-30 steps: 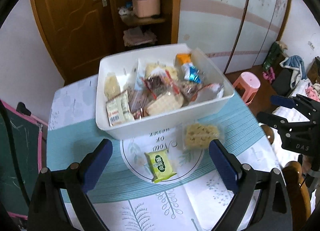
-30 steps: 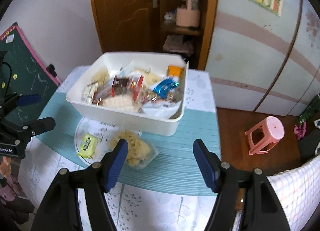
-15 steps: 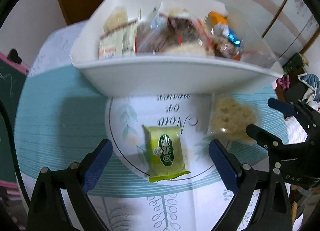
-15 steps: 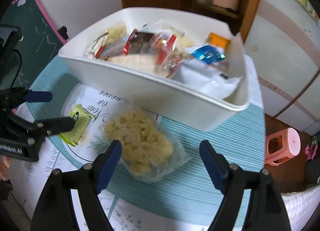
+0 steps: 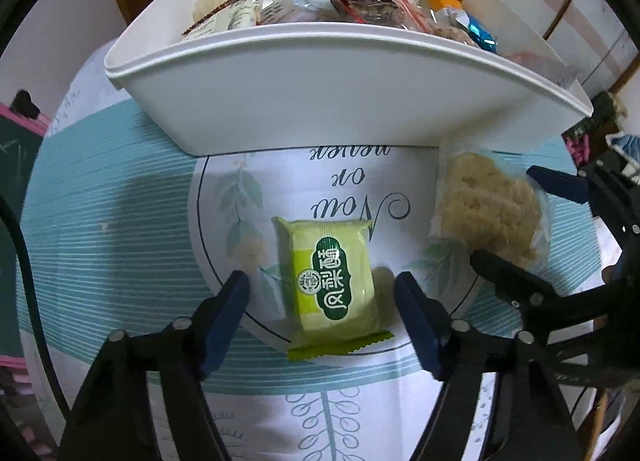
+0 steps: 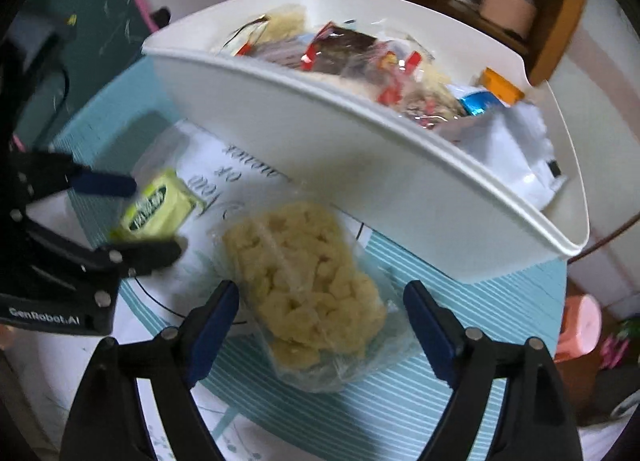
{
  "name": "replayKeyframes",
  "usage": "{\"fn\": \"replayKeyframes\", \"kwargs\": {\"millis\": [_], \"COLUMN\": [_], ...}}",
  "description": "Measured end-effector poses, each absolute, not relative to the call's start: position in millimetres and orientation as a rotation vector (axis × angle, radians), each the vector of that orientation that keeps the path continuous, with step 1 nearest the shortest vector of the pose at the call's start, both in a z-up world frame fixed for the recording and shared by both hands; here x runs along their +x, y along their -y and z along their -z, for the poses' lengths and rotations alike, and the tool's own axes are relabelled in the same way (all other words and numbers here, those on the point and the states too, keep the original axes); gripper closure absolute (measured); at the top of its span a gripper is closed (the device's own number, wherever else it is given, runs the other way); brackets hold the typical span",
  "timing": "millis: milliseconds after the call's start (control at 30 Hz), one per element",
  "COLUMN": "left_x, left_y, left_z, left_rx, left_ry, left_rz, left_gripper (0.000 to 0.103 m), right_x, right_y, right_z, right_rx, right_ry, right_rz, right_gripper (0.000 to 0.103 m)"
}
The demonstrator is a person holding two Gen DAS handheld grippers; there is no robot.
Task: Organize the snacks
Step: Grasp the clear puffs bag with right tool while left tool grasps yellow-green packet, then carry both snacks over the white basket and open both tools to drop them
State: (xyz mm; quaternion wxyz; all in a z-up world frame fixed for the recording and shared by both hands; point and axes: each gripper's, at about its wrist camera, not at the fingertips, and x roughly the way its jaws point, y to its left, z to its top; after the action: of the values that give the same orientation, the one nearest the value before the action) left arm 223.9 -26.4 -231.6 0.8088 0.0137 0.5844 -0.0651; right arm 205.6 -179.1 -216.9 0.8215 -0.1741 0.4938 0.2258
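Observation:
A green wrapped snack [image 5: 330, 277] lies on the table in front of the white bin [image 5: 320, 101]. My left gripper [image 5: 322, 297] is open, its fingers on either side of the snack's near end. A clear bag of pale puffed snack [image 6: 304, 285] lies to the right of it. My right gripper [image 6: 320, 309] is open, its fingers on either side of that bag. The bin [image 6: 360, 165] holds several wrapped snacks. The green snack [image 6: 156, 207] and left gripper [image 6: 132, 217] show at left in the right wrist view; the bag [image 5: 488, 209] and right gripper [image 5: 516, 221] show at right in the left wrist view.
The round table has a teal and white printed cloth [image 5: 100, 221]. A wooden cabinet [image 6: 500, 1] stands behind the bin. A pink stool [image 6: 580, 325] is on the floor at right. A green chalkboard [image 6: 104, 9] leans at left.
Both grippers have moved down and forward toward the table. The left now straddles the green snack and the right straddles the puffed snack bag. The left jaws have narrowed.

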Motion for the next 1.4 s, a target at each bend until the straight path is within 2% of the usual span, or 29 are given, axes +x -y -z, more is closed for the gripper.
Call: {"fn": "replayKeyframes", "kwargs": {"millis": [100,133,167,267,700,1133,1400], "left_x": [220.0,218.9,217.4,215.8,194.2,157.3,148.6], "left_y": [30.5,31.9,32.2,33.6,18.2,11.1,11.5], "left_z": [230.9,230.3,228.9,228.4,223.3,173.1,137.5], "left_rx": [0.069,0.071,0.073,0.071,0.04,-0.04,-0.04], "left_ry": [-1.226,-1.222,-1.218,-1.211,-1.217,-1.171,-1.126], "left_rz": [0.133,0.139,0.142,0.144,0.173,0.279,0.315], "left_gripper": [0.054,0.063,0.067,0.067,0.068,0.068,0.068], "right_x": [197.6,193.7,191.0,184.7,154.7,105.8,98.5], "right_y": [174.9,175.0,175.2,177.1,175.4,197.5,197.9], "right_z": [221.9,223.3,223.3,221.9,219.3,191.7,159.5], "right_rx": [-0.379,-0.377,-0.37,-0.347,-0.226,0.059,0.082], "right_ry": [-1.047,-1.045,-1.04,-1.034,-1.033,-1.033,-0.99], "right_rz": [-0.486,-0.487,-0.491,-0.481,-0.426,-0.37,-0.361], "right_gripper": [0.021,0.027,0.033,0.036,0.038,0.038,0.038]}}
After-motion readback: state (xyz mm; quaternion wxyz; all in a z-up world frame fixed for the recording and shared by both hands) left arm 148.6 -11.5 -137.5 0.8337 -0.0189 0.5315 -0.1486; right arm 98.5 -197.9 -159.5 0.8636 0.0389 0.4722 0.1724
